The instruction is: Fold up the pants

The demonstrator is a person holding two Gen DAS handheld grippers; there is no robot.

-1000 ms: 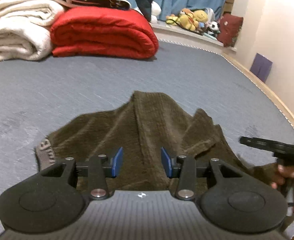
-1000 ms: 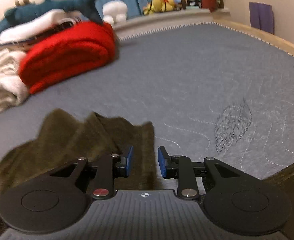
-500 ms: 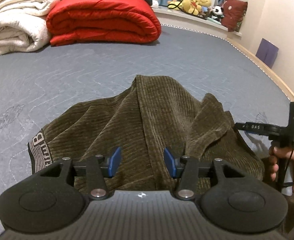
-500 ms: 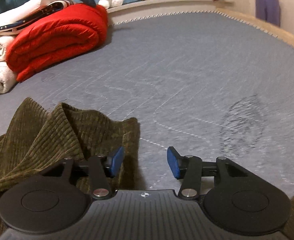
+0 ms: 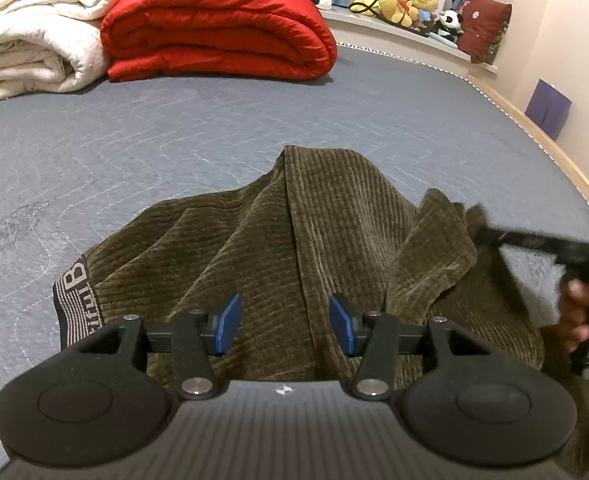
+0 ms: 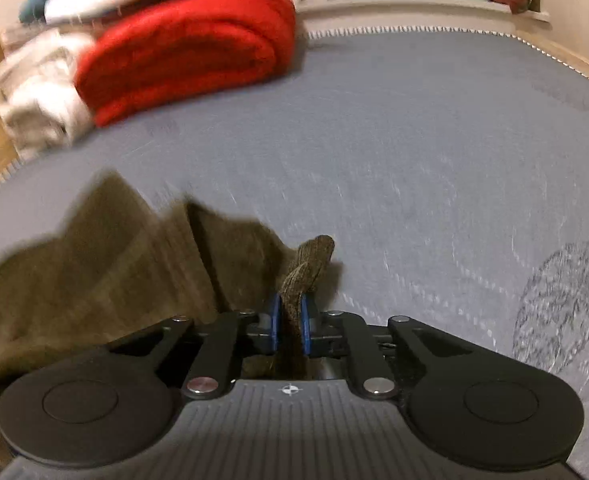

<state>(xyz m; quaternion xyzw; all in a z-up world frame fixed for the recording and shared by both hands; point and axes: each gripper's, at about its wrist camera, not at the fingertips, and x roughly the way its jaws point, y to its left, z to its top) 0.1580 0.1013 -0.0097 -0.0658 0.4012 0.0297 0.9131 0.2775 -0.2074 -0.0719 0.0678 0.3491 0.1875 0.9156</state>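
Crumpled olive corduroy pants (image 5: 334, 220) lie on the grey quilted mattress (image 5: 134, 140), with a lettered waistband (image 5: 74, 300) at the left end. My left gripper (image 5: 285, 328) hovers open over the near part of the pants; cloth lies below the blue pads, which do not press on it. My right gripper (image 6: 290, 326) is shut on a fold (image 6: 312, 260) at the right edge of the pants (image 6: 94, 280), the cloth poking out past the pads. In the left wrist view that right gripper (image 5: 574, 248) is a blurred black shape held by a hand (image 5: 578, 312).
A rolled red duvet (image 5: 214, 32) and folded white blankets (image 5: 34, 40) sit at the far side of the mattress. Plush toys (image 5: 406, 0) line a ledge behind. The wooden bed edge (image 5: 554, 148) curves along the right, with a purple item (image 5: 546, 108) against the wall.
The right gripper, open beside the pants' edge half a second ago, has shut on a fold of it. The left gripper came lower and closer over the pants, jaws slightly wider.
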